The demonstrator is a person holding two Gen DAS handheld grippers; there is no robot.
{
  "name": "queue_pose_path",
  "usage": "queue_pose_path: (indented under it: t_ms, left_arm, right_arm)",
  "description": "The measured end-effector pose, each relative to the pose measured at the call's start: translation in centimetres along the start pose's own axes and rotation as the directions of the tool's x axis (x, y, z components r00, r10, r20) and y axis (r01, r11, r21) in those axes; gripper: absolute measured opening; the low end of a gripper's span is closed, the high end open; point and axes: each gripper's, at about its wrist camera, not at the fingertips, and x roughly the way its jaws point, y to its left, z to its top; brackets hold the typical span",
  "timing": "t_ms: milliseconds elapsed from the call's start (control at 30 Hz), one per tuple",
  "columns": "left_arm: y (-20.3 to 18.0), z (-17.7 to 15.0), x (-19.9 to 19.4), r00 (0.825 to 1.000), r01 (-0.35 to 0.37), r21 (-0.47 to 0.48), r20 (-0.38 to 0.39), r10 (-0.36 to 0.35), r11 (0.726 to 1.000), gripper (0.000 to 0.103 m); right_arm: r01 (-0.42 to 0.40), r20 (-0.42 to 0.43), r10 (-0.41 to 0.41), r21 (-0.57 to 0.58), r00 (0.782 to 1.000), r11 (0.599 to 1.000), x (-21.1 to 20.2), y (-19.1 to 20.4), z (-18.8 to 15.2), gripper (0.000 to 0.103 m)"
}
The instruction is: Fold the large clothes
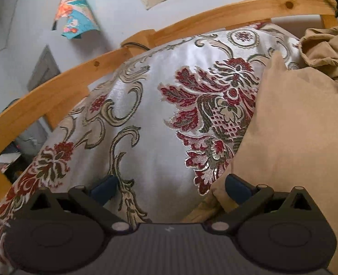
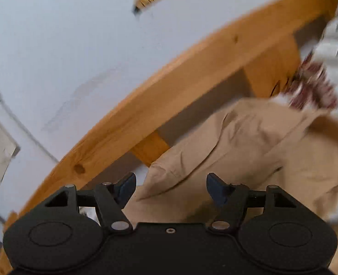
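A tan hooded garment (image 1: 295,137) lies on the bed at the right of the left wrist view, its hood and drawstring bunched at the upper right. My left gripper (image 1: 171,188) is open and empty over the bedspread; its right fingertip (image 1: 237,189) sits at the garment's left edge. In the right wrist view, which is motion-blurred, the same tan garment (image 2: 249,142) lies ahead with a pointed folded corner toward me. My right gripper (image 2: 171,189) is open and empty just above that corner.
A silver bedspread with red floral pattern (image 1: 146,114) covers the bed. A curved wooden bed rail (image 1: 54,96) runs behind it, also in the right wrist view (image 2: 157,96). Pictures hang on the grey wall (image 1: 77,11).
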Motion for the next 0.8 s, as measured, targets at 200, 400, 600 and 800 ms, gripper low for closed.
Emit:
queue_pose_path:
  t_ms: [200,400,600,800]
  left_arm:
    - [-0.7,-0.1,0.1,0.999,-0.039,0.008,0.020,0.039,0.999,0.103]
    - [-0.7,0.2,0.1,0.999,-0.035,0.010,0.009,0.035,0.999,0.103]
    - [0.8,1.3,-0.2,0.997,0.045,-0.091,-0.053,-0.050,0.995,0.100]
    - [2.3,2.8,-2.3,0.971,0.222,-0.189,-0.041,-0.233,0.957,0.097]
  right_arm:
    - [0.044,0.027,-0.048,0.118,0.999,0.992,3.3,-0.6,0.5,0.071]
    - [0.009,0.020,-0.012,0.109,1.000,0.994,3.9,-0.2,1.4,0.024]
    - [0.008,0.051,-0.010,0.033,0.999,0.999,0.8,1.7,1.7,0.000]
    - [-0.067,0.076,0.075,-0.103,0.994,0.992,-8.8,3.7,1.5,0.000]
